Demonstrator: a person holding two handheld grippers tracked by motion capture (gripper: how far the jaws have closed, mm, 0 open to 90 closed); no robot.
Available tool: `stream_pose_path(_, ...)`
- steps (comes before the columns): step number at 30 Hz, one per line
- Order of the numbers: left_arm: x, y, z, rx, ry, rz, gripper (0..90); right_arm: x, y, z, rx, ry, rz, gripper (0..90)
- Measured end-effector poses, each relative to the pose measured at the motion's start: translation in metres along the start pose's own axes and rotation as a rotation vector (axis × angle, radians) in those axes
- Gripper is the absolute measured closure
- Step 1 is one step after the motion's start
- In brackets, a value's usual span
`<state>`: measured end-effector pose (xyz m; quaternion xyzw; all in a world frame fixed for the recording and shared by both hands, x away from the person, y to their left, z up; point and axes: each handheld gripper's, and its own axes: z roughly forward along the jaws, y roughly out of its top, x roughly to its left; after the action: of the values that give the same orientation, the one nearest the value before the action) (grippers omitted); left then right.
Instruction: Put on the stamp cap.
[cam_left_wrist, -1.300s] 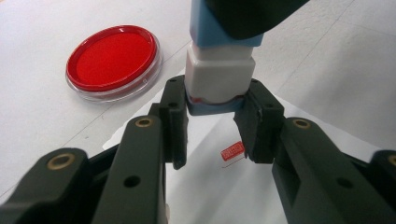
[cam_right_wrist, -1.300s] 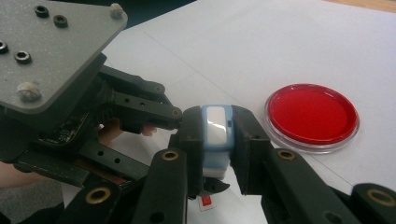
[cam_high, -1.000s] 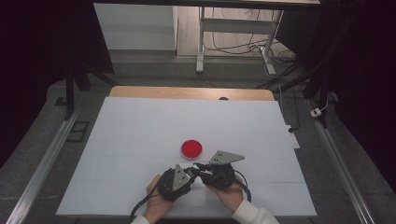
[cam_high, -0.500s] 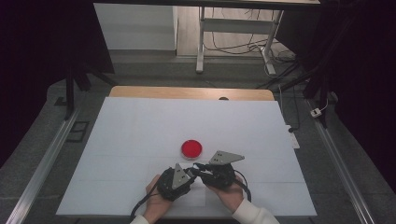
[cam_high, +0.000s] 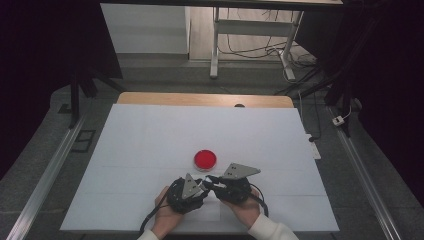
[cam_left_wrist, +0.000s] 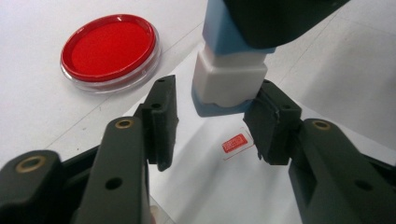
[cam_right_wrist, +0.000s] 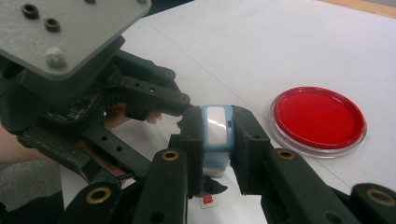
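Most of the white table (cam_high: 150, 135) is open: far half, left and right flanks all passable. One obstacle on the surface, the red ink pad dish (cam_high: 205, 159), sits just beyond the two grippers, so a straight push forward runs into it. Near edge is tight: left gripper (cam_high: 196, 187) and right gripper (cam_high: 216, 183) are nose to nose around the stamp (cam_left_wrist: 231, 74) standing on the paper (cam_left_wrist: 219, 186), no room between them.
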<state>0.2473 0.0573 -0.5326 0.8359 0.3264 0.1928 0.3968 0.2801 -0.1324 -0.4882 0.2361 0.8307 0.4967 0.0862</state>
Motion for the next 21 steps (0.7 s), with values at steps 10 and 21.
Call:
stream_pose_path(10, 0.004, -0.002, -0.004, 0.03, -0.029, -0.01, 46.0, -0.004, 0.0, -0.003, -0.028, -0.019, -0.005, 75.3)
stream_pose_path(21, 0.019, -0.009, -0.031, 0.012, -0.066, -0.038, 43.5, -0.009, 0.001, -0.008, -0.049, -0.038, -0.032, 75.2)
